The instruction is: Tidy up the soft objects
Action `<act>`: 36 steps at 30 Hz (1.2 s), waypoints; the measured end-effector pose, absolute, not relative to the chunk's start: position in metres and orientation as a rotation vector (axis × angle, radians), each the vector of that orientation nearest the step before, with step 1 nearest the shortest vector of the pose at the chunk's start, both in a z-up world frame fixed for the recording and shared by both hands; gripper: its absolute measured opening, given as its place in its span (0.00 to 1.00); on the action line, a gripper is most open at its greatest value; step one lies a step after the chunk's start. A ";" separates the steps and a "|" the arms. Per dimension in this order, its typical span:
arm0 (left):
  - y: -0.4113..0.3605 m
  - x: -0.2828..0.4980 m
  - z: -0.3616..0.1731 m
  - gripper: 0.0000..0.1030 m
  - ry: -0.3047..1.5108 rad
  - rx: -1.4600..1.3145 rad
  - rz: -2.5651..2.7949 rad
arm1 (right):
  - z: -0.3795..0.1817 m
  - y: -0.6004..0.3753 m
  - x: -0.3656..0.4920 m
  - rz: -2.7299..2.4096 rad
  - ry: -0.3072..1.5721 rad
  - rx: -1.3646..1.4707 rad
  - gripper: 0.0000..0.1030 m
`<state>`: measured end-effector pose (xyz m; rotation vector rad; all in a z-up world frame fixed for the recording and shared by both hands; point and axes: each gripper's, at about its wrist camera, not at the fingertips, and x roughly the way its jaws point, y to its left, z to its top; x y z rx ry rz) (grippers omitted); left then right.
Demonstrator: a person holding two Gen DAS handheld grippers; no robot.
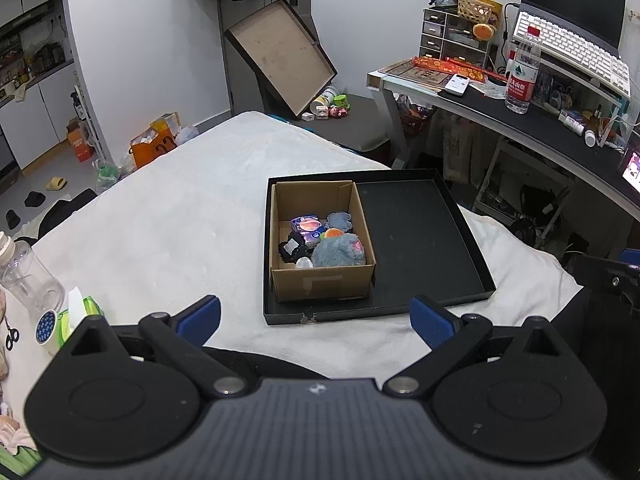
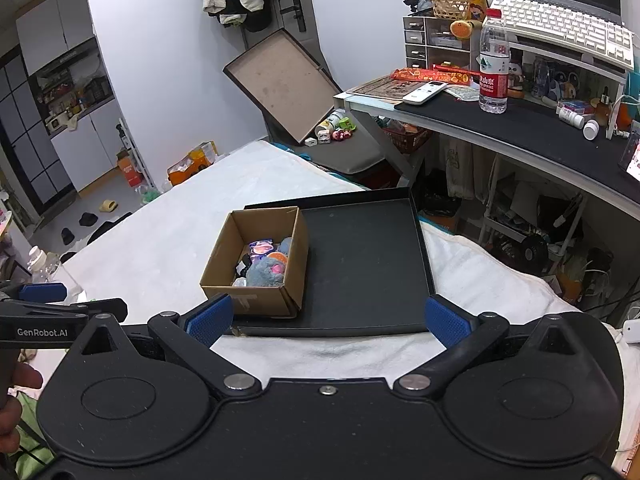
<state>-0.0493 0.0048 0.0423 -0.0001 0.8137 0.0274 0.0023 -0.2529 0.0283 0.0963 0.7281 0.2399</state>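
Note:
A brown cardboard box (image 1: 320,284) stands in the left half of a shallow black tray (image 1: 420,236) on the white-covered bed. In the box lie a grey-blue plush (image 1: 338,254), a smaller blue plush (image 1: 339,220), an orange ball (image 1: 333,233), a shiny card packet (image 1: 306,225) and a black item (image 1: 291,250). My left gripper (image 1: 316,318) is open and empty, just short of the tray's near edge. My right gripper (image 2: 328,316) is open and empty, over the tray's (image 2: 368,264) near edge, right of the box (image 2: 256,300). The plush (image 2: 266,272) shows there too.
A clear bottle (image 1: 28,276) and a green tissue pack (image 1: 80,312) lie at the bed's left. A desk (image 1: 520,120) with a water bottle (image 1: 522,72), keyboard and clutter stands at right. A box lid (image 1: 280,54) leans against the far wall. The left gripper (image 2: 44,308) shows at the right view's left edge.

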 end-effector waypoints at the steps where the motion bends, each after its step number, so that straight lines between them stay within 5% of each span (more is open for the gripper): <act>1: 0.005 -0.049 0.042 0.97 0.813 0.001 0.027 | 0.028 -0.253 0.002 0.238 0.727 0.096 1.00; 36: 0.009 -0.048 0.043 0.97 0.814 -0.016 0.028 | 0.028 -0.251 0.002 0.228 0.729 0.077 1.00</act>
